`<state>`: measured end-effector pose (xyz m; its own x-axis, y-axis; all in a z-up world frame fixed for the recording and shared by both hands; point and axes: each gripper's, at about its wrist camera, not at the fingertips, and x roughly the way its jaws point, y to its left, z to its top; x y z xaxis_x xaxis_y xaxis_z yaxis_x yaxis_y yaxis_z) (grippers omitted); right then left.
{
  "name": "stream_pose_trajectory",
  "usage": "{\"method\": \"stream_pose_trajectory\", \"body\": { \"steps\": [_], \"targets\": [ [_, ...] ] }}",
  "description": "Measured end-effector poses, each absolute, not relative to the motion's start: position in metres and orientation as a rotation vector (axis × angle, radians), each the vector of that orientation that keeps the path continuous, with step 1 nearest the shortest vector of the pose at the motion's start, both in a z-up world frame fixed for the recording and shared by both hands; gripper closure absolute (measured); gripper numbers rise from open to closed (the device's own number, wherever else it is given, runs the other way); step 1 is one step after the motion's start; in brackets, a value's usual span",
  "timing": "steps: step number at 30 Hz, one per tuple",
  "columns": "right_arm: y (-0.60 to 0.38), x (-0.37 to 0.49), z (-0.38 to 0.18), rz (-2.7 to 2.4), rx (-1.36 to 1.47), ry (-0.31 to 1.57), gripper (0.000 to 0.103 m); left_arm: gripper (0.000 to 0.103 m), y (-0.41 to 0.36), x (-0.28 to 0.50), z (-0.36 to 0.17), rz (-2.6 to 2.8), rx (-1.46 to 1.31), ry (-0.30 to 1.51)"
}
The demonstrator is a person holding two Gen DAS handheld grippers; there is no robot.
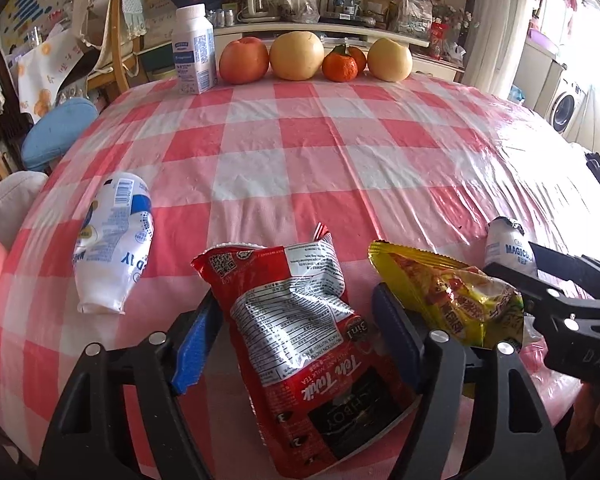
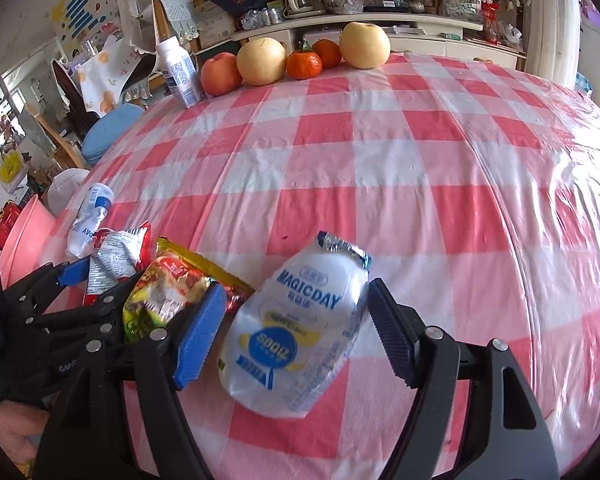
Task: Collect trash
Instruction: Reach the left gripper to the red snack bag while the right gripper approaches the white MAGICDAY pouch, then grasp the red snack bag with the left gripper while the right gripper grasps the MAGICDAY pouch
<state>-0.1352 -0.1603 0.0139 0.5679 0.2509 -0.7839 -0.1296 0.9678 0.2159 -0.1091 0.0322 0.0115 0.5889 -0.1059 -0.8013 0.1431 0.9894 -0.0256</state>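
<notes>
Jaws of both grippers [image 1: 296, 336] [image 2: 296, 332] straddle, unclamped, red wrapper [image 1: 300, 340] and white pouch [image 2: 300, 332]; yellow packet [image 1: 452, 292] between them, nothing collected.

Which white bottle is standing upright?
The far white bottle beside the apple; the two Magicday bottles lie flat.

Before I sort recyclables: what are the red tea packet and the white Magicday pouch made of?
Red tea packet: likely foil-lined plastic film; glossy, sharply creased, silvery panel. White Magicday pouch: apparently soft plastic film; shiny, wrinkled, collapsed flat, torn top.
</notes>
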Motion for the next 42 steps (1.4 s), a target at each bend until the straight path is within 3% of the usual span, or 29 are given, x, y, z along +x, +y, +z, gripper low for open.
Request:
{"method": "stream_pose_trajectory", "body": {
  "steps": [3, 5, 11, 15, 22, 37, 42],
  "targets": [
    [-0.159, -0.130, 0.013, 0.225, 0.116, 0.935, 0.030, 0.033, 0.033, -0.108, 0.012, -0.150, 0.043, 0.923],
    [-0.160, -0.127, 0.013, 0.215, 0.101, 0.929, 0.035, 0.041, 0.033, -0.107, 0.013, -0.155, 0.042, 0.921],
    [-0.153, -0.126, 0.011, 0.185, 0.023, 0.916, 0.035, 0.044, 0.036, -0.105, 0.013, -0.181, 0.042, 0.922],
    [-0.154, -0.125, 0.011, 0.185, 0.016, 0.913, 0.037, 0.045, 0.039, -0.104, 0.013, -0.195, 0.029, 0.924],
    [-0.157, -0.122, 0.012, 0.202, 0.028, 0.903, 0.055, 0.047, 0.045, -0.104, 0.015, -0.216, -0.004, 0.925],
    [-0.158, -0.122, 0.021, 0.207, 0.057, 0.857, 0.068, 0.049, 0.070, -0.105, 0.036, -0.255, -0.093, 0.872],
    [-0.159, -0.119, 0.020, 0.222, 0.091, 0.867, 0.067, 0.049, 0.078, -0.106, 0.039, -0.254, -0.107, 0.860]
  ]
}}
